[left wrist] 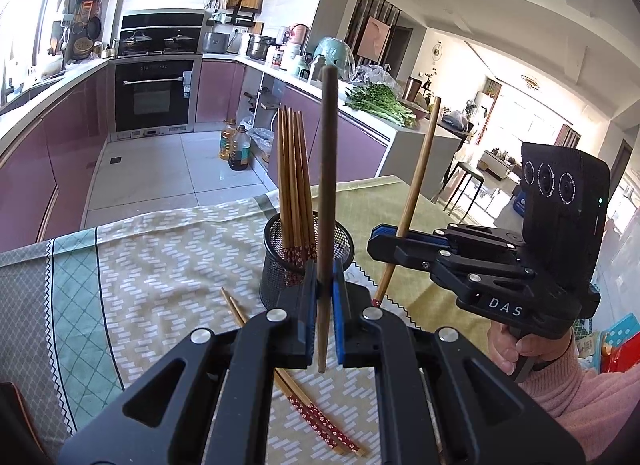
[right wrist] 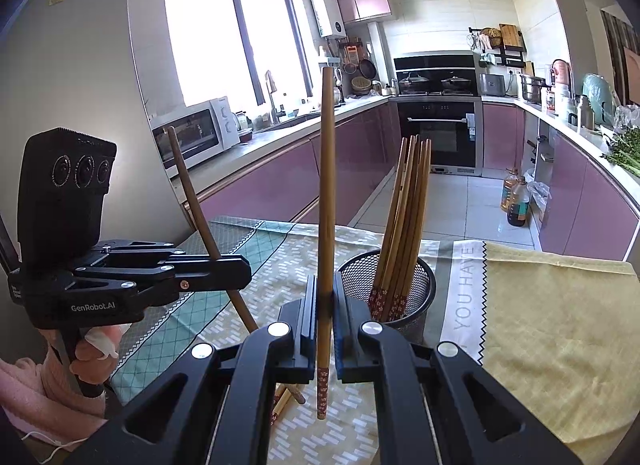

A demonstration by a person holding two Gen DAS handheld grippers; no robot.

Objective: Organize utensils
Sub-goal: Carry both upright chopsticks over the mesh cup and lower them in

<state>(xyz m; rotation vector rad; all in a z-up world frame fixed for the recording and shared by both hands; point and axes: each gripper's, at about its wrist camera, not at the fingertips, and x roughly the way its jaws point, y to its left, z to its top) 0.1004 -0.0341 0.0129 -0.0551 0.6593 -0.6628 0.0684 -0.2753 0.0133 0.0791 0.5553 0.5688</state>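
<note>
My left tongs [left wrist: 323,297] pinched one upright chopstick [left wrist: 326,185], my right tongs [right wrist: 325,305] another chopstick [right wrist: 326,193], beside the mesh holder [left wrist: 276,265] on the cloth-covered surface [left wrist: 160,265] in a kitchen.

Bench under patterned cloths

The bench's green-and-yellow cloths [left wrist: 160,265] carry a black mesh cup [left wrist: 276,265] of chopsticks at centre, with loose chopsticks [left wrist: 304,405] lying nearer.

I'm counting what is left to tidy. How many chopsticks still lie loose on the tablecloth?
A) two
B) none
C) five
A: two chopsticks lie side by side on the tablecloth in front of the mesh holder; each gripper holds another.
</note>
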